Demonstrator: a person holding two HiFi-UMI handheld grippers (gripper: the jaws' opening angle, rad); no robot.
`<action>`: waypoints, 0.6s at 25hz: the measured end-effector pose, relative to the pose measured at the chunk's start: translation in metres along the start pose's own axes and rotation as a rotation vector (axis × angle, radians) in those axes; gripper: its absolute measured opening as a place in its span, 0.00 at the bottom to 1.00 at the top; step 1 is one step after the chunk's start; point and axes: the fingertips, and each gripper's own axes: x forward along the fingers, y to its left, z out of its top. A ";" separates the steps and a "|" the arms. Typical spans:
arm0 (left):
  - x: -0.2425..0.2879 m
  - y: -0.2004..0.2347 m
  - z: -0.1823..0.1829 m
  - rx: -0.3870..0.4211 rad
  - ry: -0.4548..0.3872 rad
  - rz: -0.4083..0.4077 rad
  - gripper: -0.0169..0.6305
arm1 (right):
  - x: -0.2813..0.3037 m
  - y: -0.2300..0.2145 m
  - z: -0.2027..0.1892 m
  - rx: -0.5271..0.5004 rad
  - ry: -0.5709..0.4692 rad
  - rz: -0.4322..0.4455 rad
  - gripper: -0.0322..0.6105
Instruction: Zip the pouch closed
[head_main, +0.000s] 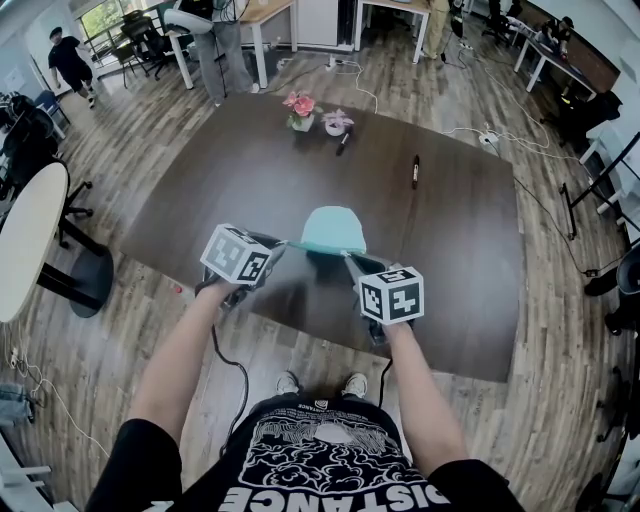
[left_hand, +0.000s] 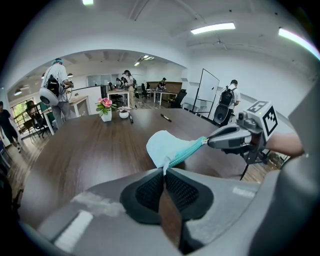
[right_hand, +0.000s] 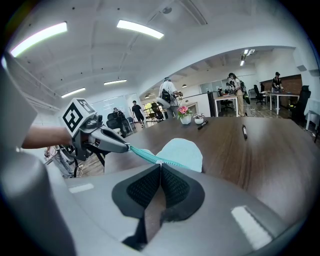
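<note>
A light teal pouch (head_main: 333, 230) hangs just above the dark wooden table (head_main: 200, 200), with its zipper edge (head_main: 318, 248) stretched taut between my two grippers. My left gripper (head_main: 284, 244) is shut on the left end of that edge. In the left gripper view the jaws (left_hand: 164, 171) pinch a pale tab of the pouch (left_hand: 162, 145). My right gripper (head_main: 349, 258) is shut on the right end. In the right gripper view its jaws (right_hand: 160, 165) close on the zipper line (right_hand: 145, 155), and the pouch body (right_hand: 182, 151) hangs beyond. Which end carries the slider I cannot tell.
A pot of pink flowers (head_main: 300, 110), a small white pot (head_main: 337, 122) and a black pen (head_main: 415, 172) lie at the table's far side. A round white table (head_main: 25, 240) stands at the left. People (head_main: 70, 62) and desks fill the room behind.
</note>
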 end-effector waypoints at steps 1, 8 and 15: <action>-0.001 0.001 0.000 -0.001 0.000 0.004 0.06 | -0.001 -0.001 0.000 0.002 0.000 -0.002 0.06; -0.003 0.003 0.002 -0.005 -0.005 0.012 0.06 | -0.003 -0.002 0.000 0.006 -0.002 -0.005 0.06; -0.005 0.001 0.004 0.004 -0.013 0.016 0.06 | -0.003 -0.001 -0.002 0.003 -0.001 -0.003 0.06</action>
